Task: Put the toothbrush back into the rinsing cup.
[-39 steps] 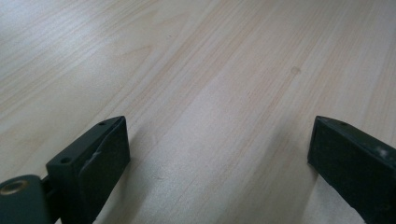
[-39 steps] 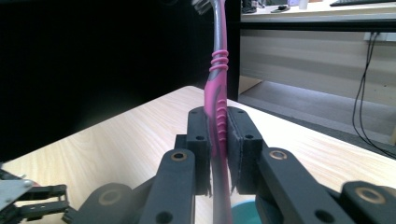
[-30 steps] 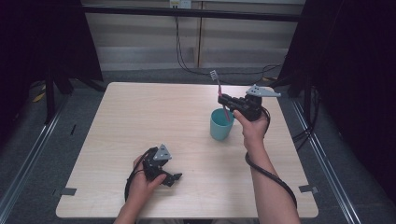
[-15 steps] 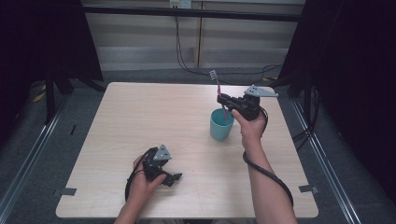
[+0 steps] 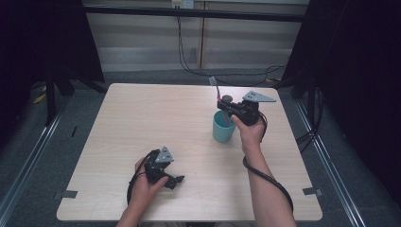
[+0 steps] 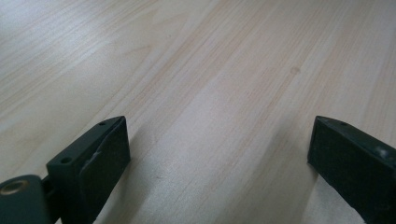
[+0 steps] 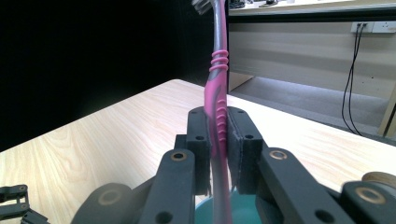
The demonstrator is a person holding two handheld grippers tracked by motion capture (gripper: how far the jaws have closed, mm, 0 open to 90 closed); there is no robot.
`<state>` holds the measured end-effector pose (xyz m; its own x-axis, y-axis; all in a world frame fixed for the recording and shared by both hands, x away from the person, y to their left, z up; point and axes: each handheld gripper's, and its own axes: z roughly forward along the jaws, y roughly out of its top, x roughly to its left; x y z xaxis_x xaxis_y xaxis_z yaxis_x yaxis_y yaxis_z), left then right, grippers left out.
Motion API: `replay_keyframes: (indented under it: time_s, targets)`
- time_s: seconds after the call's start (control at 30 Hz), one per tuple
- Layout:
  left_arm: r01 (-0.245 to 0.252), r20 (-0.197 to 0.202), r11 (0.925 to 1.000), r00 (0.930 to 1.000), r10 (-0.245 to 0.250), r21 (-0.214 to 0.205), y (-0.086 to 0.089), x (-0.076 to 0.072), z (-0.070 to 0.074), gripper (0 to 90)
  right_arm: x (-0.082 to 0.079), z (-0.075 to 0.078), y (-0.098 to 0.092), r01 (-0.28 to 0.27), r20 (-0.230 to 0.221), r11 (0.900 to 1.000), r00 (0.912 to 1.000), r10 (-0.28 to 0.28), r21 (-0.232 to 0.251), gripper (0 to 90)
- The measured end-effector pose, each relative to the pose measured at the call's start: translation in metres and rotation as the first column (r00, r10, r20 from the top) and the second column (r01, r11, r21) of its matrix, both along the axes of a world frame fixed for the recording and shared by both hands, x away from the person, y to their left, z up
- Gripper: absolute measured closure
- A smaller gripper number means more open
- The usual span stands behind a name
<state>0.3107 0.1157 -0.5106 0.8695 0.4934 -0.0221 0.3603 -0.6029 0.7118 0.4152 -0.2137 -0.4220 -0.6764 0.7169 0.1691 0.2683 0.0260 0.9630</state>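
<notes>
One camera hangs above my side of the bench [image 5: 142,123], looking forward and down over the whole top. The camera on my left hand-held gripper [image 6: 219,154] sits very close to the wood, facing along it. The one on my right hand-held gripper [image 7: 218,144] looks level across the same bench toward the far wall.

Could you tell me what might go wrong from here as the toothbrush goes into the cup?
The right gripper is shut on the toothbrush right over the teal cup. The light cup stands free, since the left gripper rests apart on the table, so a nudge could tip it. The long tilted handle might also lean and topple the cup once released.
</notes>
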Motion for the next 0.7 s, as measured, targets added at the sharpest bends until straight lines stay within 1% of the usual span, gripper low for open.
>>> replay_keyframes:
  time_s: [0.23,0.33,0.47,0.63,0.7]
  targets:
    - [0.001,0.001,1.0000,1.0000,-0.001,-0.002,0.000,0.000,0.000,5.3,0.001,-0.005,0.001,0.003,0.008,0.9999,1.0000,-0.003,-0.010,80.3]
    - [0.003,0.001,1.0000,1.0000,-0.003,0.005,0.000,-0.001,0.000,5.6,0.000,-0.009,-0.001,0.011,0.006,0.9999,0.9999,-0.011,0.003,80.3]
    - [0.002,-0.001,1.0000,1.0000,-0.002,-0.006,0.000,-0.002,0.000,6.2,-0.001,-0.014,-0.003,0.016,0.006,0.9999,0.9999,-0.016,0.005,80.3]
    - [0.002,-0.001,1.0000,1.0000,-0.002,-0.007,0.000,-0.002,0.000,6.3,-0.001,-0.019,-0.004,0.023,0.003,0.9997,0.9997,-0.023,-0.003,80.1]
    - [0.002,-0.001,1.0000,1.0000,-0.002,-0.007,0.000,-0.002,0.000,6.3,-0.002,-0.021,-0.004,0.026,-0.002,0.9996,0.9997,-0.026,-0.015,80.1]
